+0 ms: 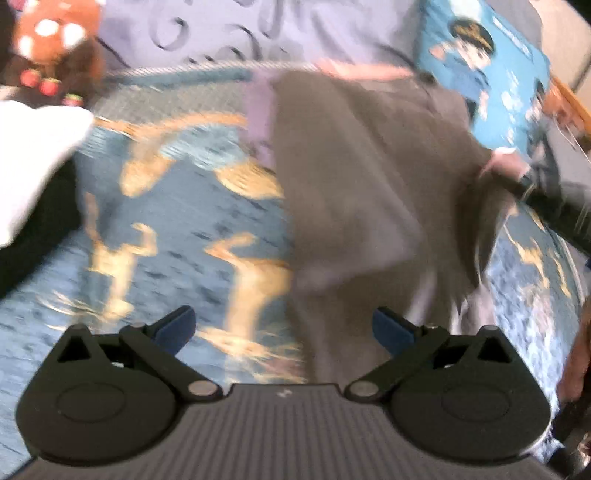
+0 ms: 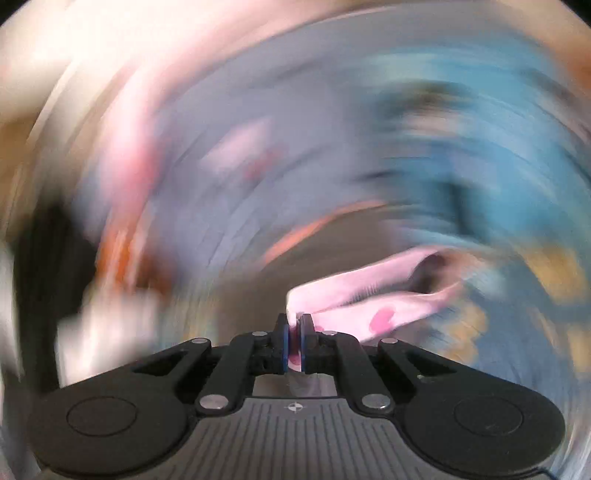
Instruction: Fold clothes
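Note:
A grey garment (image 1: 354, 192) with pink trim lies spread on a blue bedspread with gold figures (image 1: 177, 221). My left gripper (image 1: 283, 328) is open and empty, hovering just above the garment's near edge. My right gripper (image 2: 294, 334) is shut on a pink cloth edge with red hearts (image 2: 369, 306), part of the garment, and holds it lifted. The right wrist view is heavily motion-blurred. The other gripper's dark arm (image 1: 554, 206) shows at the garment's right corner in the left wrist view.
A lilac patterned pillow (image 1: 258, 33) and a blue cartoon pillow (image 1: 491, 74) lie at the head of the bed. A red-and-white plush toy (image 1: 51, 37) sits at the far left. A white cloth (image 1: 33, 155) lies at the left edge.

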